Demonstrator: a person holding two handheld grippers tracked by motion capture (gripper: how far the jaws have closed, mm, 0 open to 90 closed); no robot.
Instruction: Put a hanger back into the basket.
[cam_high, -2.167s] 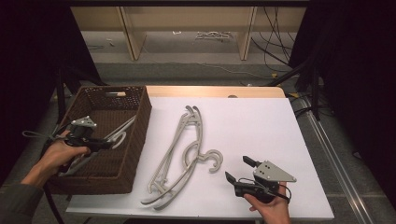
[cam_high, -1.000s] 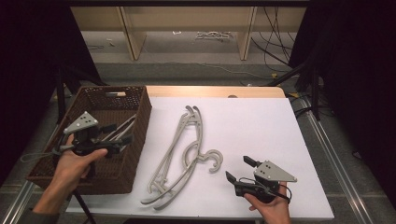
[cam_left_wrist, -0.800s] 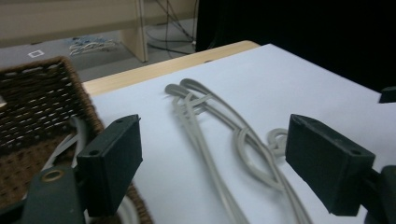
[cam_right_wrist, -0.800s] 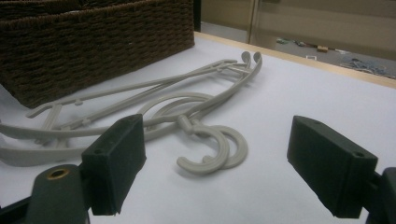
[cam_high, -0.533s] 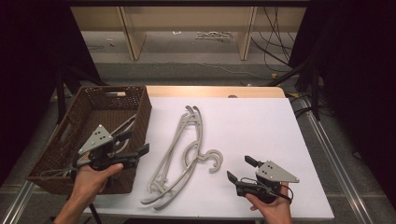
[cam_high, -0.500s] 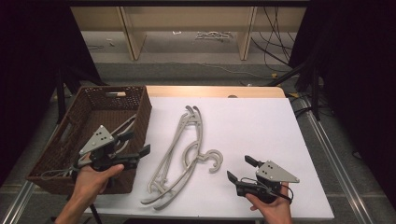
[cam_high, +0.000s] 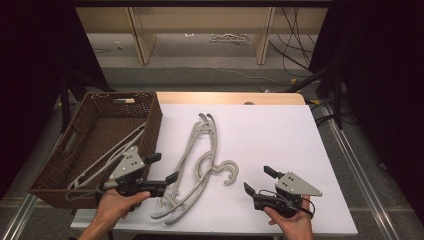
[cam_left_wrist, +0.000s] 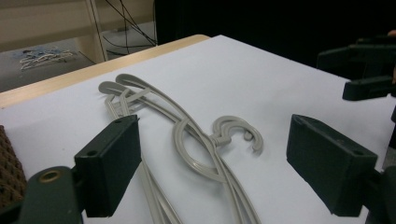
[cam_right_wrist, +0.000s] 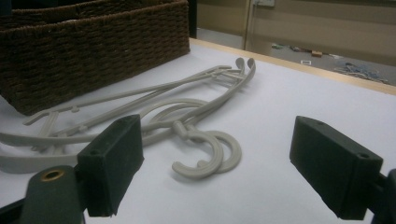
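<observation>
Two or three grey plastic hangers (cam_high: 200, 160) lie stacked on the white table (cam_high: 270, 130), hooks toward the right. My left gripper (cam_high: 164, 167) hovers open at their near left end, beside the basket's corner, with nothing between its jaws. In the left gripper view the hangers (cam_left_wrist: 196, 149) run between the spread jaws of the gripper (cam_left_wrist: 212, 140). My right gripper (cam_high: 258, 179) rests open at the near right, apart from the hooks (cam_right_wrist: 210, 154), and holds nothing. Another grey hanger (cam_high: 107, 155) lies slanted inside the brown wicker basket (cam_high: 152, 117).
The basket stands at the table's left edge, and its wall (cam_right_wrist: 93, 46) rises behind the hangers in the right gripper view. Bare white tabletop stretches to the far right. Beyond the table are wooden shelf legs (cam_high: 140, 35) and cables (cam_high: 295, 30) on the floor.
My left gripper has come out over the basket and moved right and nearer, down to the hangers' near end. The right gripper has barely moved.
</observation>
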